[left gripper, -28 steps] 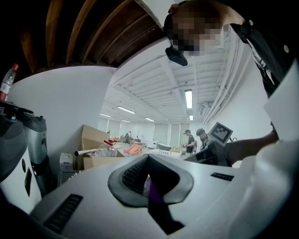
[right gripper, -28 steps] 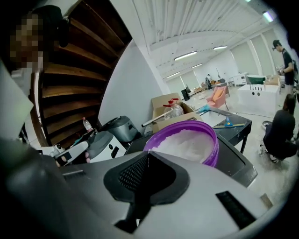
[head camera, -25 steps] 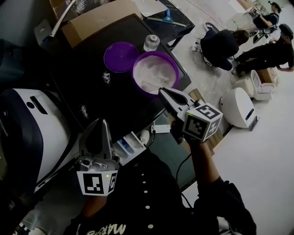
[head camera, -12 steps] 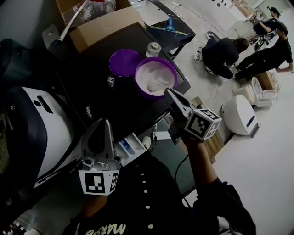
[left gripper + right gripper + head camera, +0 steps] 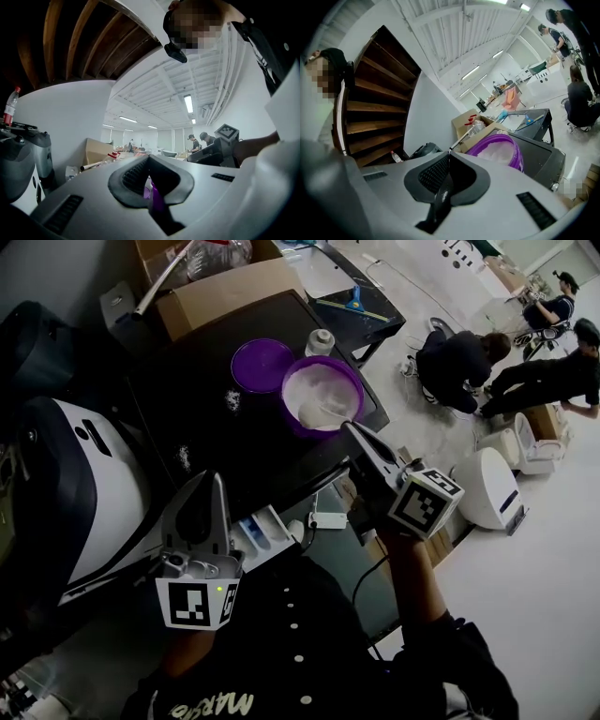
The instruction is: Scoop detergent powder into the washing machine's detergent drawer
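Observation:
A purple tub of white detergent powder stands on the black table top, with a pale scoop lying in the powder. My right gripper is shut and holds nothing, its tip at the tub's near right rim. The right gripper view shows the tub just beyond the closed right gripper. The washing machine's detergent drawer stands pulled out below the table edge. My left gripper hovers shut and empty just left of the drawer; the left gripper has its jaws together.
The tub's purple lid and a small jar sit behind the tub. Spilled powder dots the table. The white washing machine is at the left, a cardboard box behind. People crouch at the far right.
The head view has shifted slightly. My right gripper stays shut by the tub's near rim, a little more to its right side. The left gripper has hardly moved.

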The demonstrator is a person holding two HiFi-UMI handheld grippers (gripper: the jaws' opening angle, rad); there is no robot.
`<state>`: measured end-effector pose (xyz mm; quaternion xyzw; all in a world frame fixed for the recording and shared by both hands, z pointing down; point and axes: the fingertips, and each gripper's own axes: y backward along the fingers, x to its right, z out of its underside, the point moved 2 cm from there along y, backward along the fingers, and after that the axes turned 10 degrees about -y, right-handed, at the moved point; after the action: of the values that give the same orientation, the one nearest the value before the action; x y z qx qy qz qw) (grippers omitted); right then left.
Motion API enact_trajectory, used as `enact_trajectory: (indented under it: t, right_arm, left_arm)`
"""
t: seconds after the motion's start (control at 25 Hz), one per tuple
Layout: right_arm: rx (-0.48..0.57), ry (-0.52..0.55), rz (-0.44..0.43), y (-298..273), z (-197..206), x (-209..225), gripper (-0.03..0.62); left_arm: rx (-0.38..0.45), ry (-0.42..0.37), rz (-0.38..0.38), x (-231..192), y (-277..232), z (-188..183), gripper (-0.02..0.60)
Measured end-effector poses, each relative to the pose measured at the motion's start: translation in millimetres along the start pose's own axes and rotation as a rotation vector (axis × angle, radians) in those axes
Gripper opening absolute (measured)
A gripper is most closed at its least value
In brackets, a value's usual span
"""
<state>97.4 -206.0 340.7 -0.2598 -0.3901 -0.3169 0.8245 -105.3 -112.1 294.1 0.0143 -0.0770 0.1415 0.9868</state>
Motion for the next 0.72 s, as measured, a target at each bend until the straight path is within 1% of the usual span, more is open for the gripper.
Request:
enact_trajectory:
  t: [0.16, 0.4, 0.56, 0.72]
  right_arm:
    - [-0.046, -0.008, -0.049, 4.0, 15.0, -22.8, 0.031]
    - [-0.150, -0.022, -0.106, 7.9, 53.1, -48.5, 0.031]
    - [-0.221, -0.032, -0.130, 9.1, 81.5, -58.5, 0.031]
    - [-0.264, -0.029, -0.141, 9.8, 100.5, -66.0, 0.031]
  left_arm:
    - [0.009, -0.001, -0.024, -3.2, 8.5, -3.9, 0.014]
    - [0.016, -0.012, -0.070, -16.3, 26.0, -9.3, 0.014]
    - [0.009, -0.017, -0.105, -27.7, 38.8, -7.6, 0.014]
    - [-0.004, -0.017, -0.136, -36.8, 50.9, -4.6, 0.014]
